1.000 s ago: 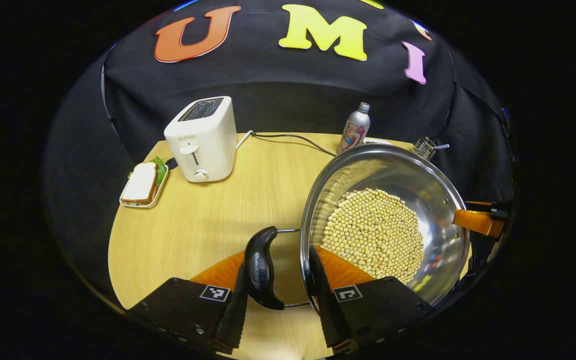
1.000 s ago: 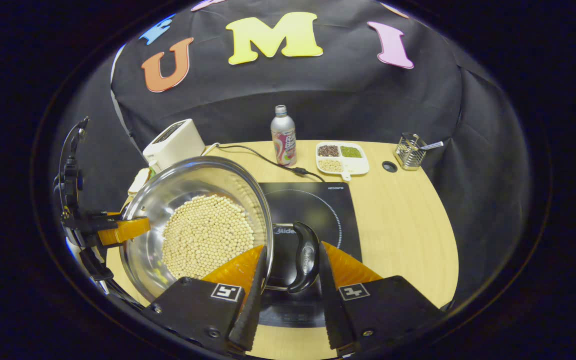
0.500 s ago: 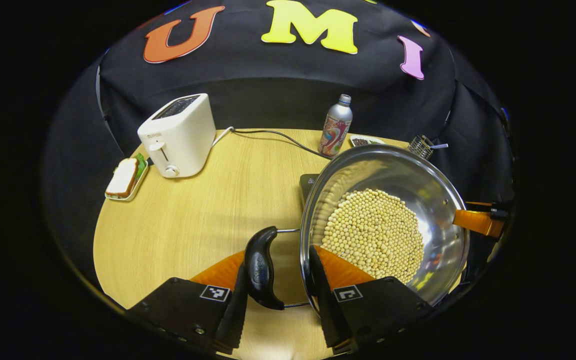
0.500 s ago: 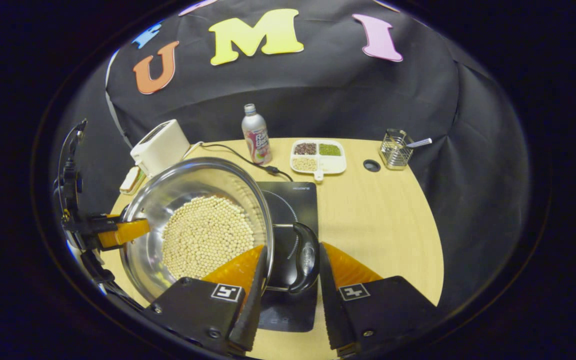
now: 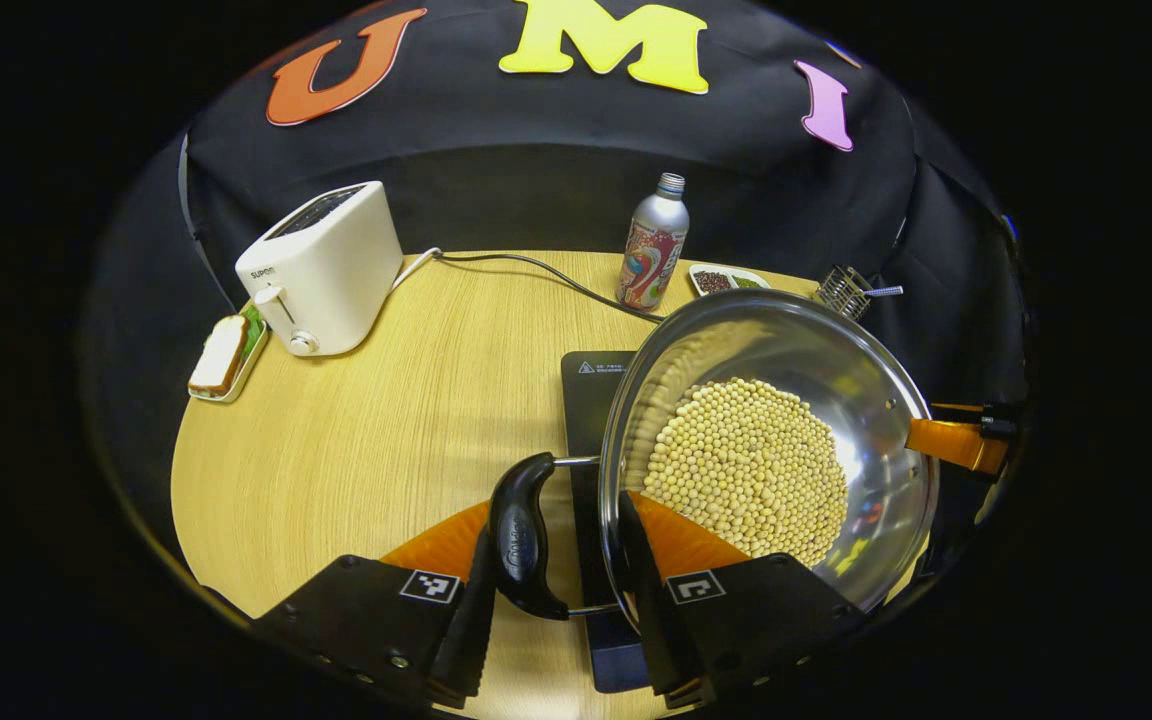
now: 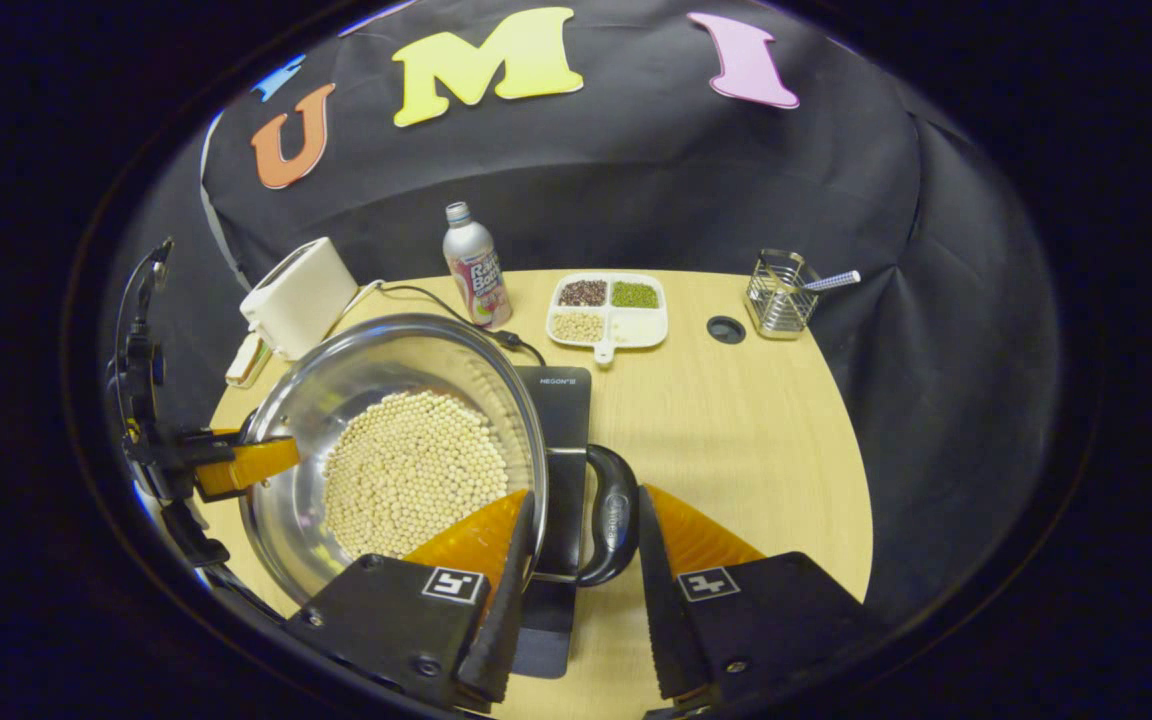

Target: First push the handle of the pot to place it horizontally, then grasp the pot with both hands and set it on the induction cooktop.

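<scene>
A: What stands at the back of the worktop (image 6: 756,420)?

B: A white toaster (image 5: 321,268) at the left, its cord (image 5: 536,270) trailing toward a metal bottle (image 5: 652,242). Just beside the toaster lies a sandwich (image 5: 219,353) on a small tray.

A: And further right?

B: A divided dish (image 6: 608,310) with dark, green and pale beans, a round hole (image 6: 725,328) in the wood, then a wire holder (image 6: 776,296) with a utensil sticking out.

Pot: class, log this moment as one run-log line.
pot: held above induction cooktop | left hand-held gripper: astride handle | right hand-held gripper: astride handle | contents: beans
</scene>
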Demonstrator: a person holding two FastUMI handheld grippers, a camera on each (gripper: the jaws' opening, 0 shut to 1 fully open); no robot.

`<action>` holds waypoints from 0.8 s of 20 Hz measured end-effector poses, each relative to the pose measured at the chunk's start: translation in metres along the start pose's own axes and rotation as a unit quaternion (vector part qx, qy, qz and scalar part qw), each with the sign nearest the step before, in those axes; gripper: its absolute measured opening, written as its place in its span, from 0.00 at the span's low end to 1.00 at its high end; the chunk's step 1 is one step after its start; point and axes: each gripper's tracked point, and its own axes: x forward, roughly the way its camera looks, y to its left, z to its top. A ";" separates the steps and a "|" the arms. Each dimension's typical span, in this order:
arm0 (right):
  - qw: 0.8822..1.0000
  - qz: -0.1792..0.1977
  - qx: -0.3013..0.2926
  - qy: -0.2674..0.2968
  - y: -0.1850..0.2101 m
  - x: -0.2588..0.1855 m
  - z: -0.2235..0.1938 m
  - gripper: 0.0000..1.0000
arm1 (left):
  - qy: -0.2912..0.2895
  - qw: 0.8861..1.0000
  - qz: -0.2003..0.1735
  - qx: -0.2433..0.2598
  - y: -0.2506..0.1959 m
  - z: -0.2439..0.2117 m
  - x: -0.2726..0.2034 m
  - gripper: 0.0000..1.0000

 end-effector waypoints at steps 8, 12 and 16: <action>1.000 0.001 -0.001 0.014 -0.003 0.020 0.006 0.54 | 0.012 1.000 0.003 0.001 -0.001 0.005 0.018 0.60; 1.000 0.004 0.007 0.025 -0.008 0.028 0.000 0.54 | 0.013 1.000 0.001 0.003 -0.004 0.006 0.024 0.60; 1.000 0.012 -0.006 0.025 -0.012 0.033 0.000 0.55 | 0.017 1.000 0.000 0.004 -0.006 0.005 0.026 0.60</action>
